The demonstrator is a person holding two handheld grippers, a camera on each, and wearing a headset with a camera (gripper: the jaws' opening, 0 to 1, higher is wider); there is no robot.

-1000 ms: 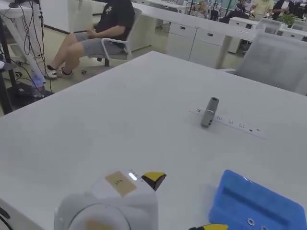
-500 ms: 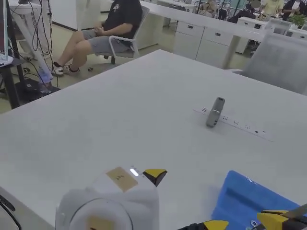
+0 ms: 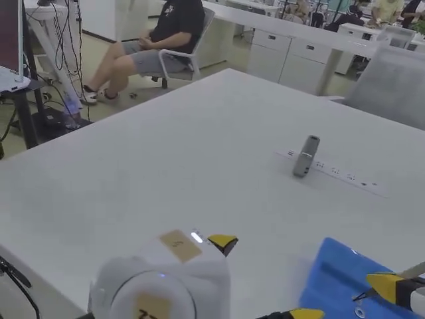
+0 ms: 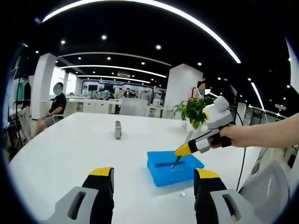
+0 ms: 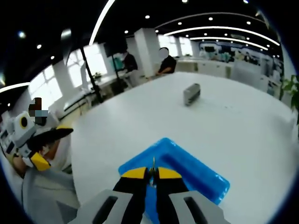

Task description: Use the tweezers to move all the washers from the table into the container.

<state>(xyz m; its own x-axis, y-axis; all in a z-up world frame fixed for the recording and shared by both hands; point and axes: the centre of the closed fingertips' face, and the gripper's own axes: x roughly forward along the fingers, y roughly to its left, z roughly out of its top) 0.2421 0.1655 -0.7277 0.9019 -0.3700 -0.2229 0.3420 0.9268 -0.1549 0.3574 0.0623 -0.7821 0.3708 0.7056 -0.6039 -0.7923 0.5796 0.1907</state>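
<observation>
A blue container (image 3: 329, 276) lies at the table's near right, with a washer (image 3: 359, 311) inside it. My right gripper (image 3: 386, 286) reaches over it, shut on thin metal tweezers (image 5: 153, 165) whose tips point down into the container (image 5: 189, 173). In the left gripper view the right gripper (image 4: 184, 150) hangs over the container (image 4: 164, 173), which holds two washers (image 4: 176, 171); one washer (image 4: 182, 192) lies on the table in front of it. My left gripper (image 4: 154, 173) stands open and holds nothing, left of the container (image 3: 260, 278).
A grey cylinder (image 3: 305, 155) rests on a flush power strip (image 3: 345, 176) at the middle right of the white table (image 3: 166, 159). A person sits on a chair (image 3: 179, 50) beyond the far left edge. More desks and chairs stand behind.
My right gripper has come in from the right with the tweezers and now hangs over the blue container. The head camera has shifted a little; the left gripper stays put.
</observation>
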